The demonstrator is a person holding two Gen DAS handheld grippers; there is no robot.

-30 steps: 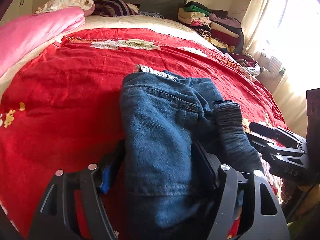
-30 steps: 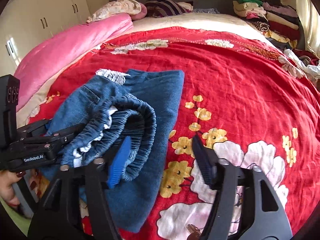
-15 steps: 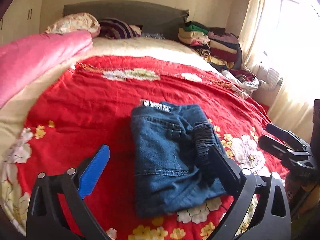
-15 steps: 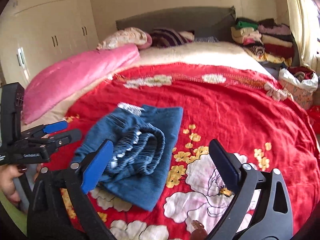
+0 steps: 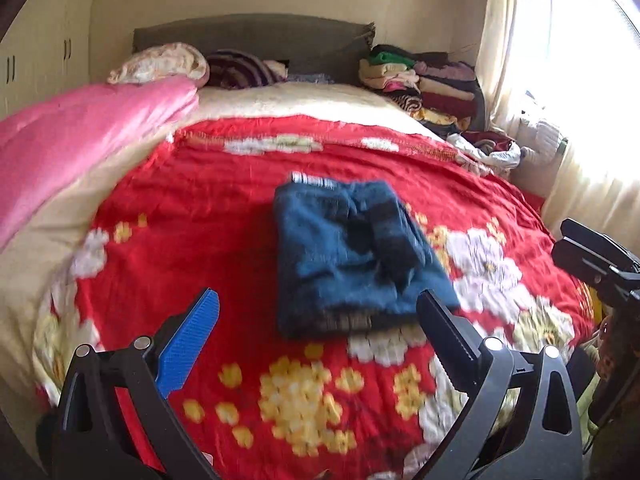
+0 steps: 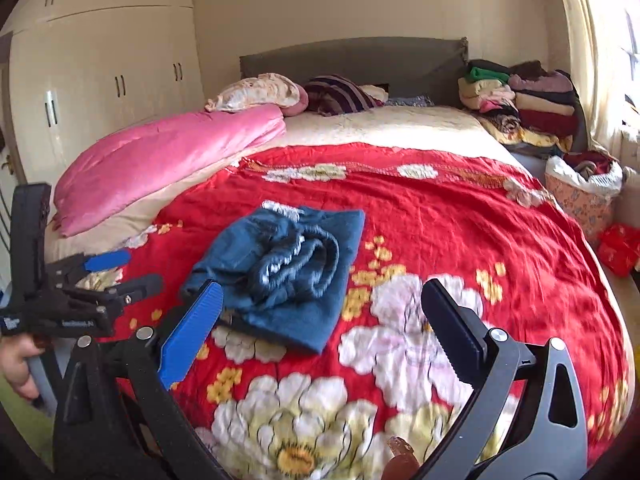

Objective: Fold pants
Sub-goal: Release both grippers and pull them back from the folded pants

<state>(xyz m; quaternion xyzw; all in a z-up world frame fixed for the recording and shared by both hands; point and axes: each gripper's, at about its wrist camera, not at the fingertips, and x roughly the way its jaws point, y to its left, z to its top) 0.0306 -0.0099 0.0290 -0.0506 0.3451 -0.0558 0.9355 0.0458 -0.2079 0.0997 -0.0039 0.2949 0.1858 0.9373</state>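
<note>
The blue denim pants [image 5: 352, 256] lie folded in a compact bundle on the red floral bedspread [image 5: 200, 208], elastic waistband on top. They also show in the right wrist view [image 6: 284, 276]. My left gripper [image 5: 320, 320] is open and empty, held back from the bundle's near edge. My right gripper [image 6: 320, 312] is open and empty, nearer than the bundle and to its right. The left gripper [image 6: 116, 272] appears at the left of the right wrist view; the right gripper [image 5: 576, 244] appears at the right edge of the left wrist view.
A pink quilt [image 6: 160, 160] lies along the bed's left side. Pillows [image 6: 260, 92] rest at the headboard. Stacked folded clothes [image 6: 520, 96] sit at the far right corner. A basket of clothes [image 6: 580, 192] stands beside the bed on the right. White wardrobes [image 6: 100, 72] line the left wall.
Both grippers have let go of the pants and pulled back and up from the bed. The folded bundle stays lying on the bedspread.
</note>
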